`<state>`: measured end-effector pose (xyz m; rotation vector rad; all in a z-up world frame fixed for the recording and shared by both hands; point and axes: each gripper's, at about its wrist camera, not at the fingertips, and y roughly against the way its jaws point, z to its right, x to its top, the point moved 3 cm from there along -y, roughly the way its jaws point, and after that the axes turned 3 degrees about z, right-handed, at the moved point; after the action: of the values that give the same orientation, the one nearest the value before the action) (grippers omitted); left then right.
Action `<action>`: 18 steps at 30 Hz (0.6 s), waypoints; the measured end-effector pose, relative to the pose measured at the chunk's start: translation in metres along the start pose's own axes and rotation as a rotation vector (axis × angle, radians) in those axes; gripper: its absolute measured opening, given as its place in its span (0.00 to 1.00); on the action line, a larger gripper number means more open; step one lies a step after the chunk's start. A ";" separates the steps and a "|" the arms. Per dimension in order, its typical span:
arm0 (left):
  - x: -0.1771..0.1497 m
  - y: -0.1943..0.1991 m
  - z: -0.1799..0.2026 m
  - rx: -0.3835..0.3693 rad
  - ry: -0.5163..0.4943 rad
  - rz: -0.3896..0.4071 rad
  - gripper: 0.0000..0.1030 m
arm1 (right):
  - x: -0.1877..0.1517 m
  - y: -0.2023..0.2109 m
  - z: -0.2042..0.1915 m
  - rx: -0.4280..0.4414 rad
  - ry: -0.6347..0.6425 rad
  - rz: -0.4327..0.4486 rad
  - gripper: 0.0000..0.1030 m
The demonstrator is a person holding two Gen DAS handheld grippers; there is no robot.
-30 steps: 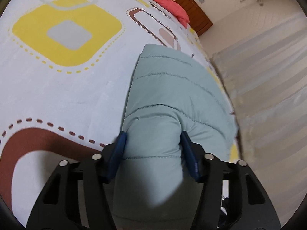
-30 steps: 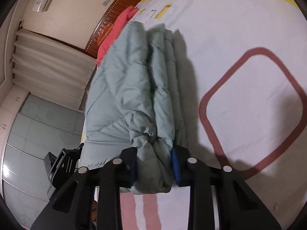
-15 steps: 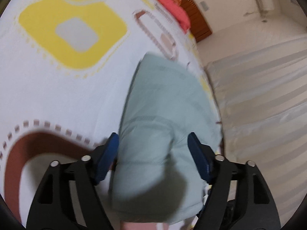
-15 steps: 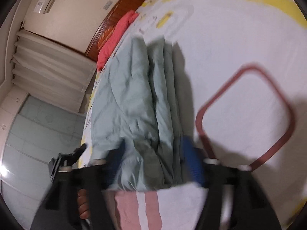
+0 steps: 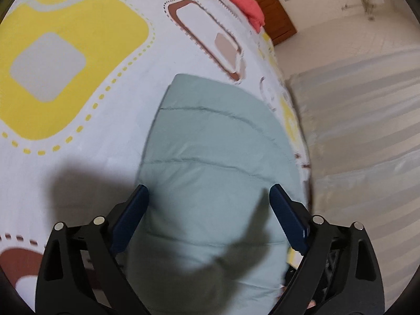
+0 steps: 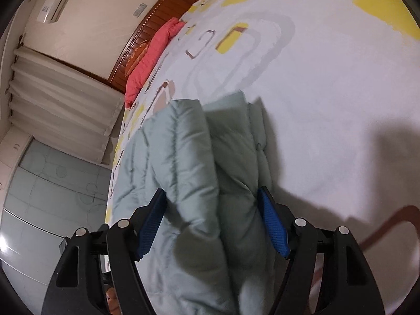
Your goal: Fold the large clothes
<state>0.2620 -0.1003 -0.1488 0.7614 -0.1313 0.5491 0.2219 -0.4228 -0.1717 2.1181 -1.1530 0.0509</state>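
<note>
Folded pale-green quilted jacket (image 5: pixel 215 162) on patterned bedsheet (image 5: pixel 78 131), left gripper (image 5: pixel 208 194) jaws wide, right gripper (image 6: pixel 211 197) jaws wide, possibly brushing fabric, red pillow (image 6: pixel 149 60) at 11 o'clock.

Jacket's (image 5: pixel 215 173) near end off-frame

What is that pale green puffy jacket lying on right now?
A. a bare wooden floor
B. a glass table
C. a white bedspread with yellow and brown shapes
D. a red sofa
C: the folded green jacket rests on the white bedspread printed with yellow and brown shapes, between the open jaws of both grippers.
</note>
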 end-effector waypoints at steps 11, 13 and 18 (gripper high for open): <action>-0.004 -0.003 0.006 0.108 -0.080 -0.004 0.73 | -0.005 0.017 0.010 0.022 0.034 -0.001 0.54; -0.002 0.006 0.009 0.074 -0.062 0.019 0.83 | -0.003 0.026 0.007 0.017 0.045 0.034 0.70; 0.005 0.002 0.013 0.051 -0.074 0.028 0.87 | 0.000 0.015 0.013 0.025 0.034 0.009 0.71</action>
<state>0.2662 -0.1057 -0.1369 0.8313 -0.1966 0.5526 0.2071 -0.4354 -0.1728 2.1258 -1.1468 0.1057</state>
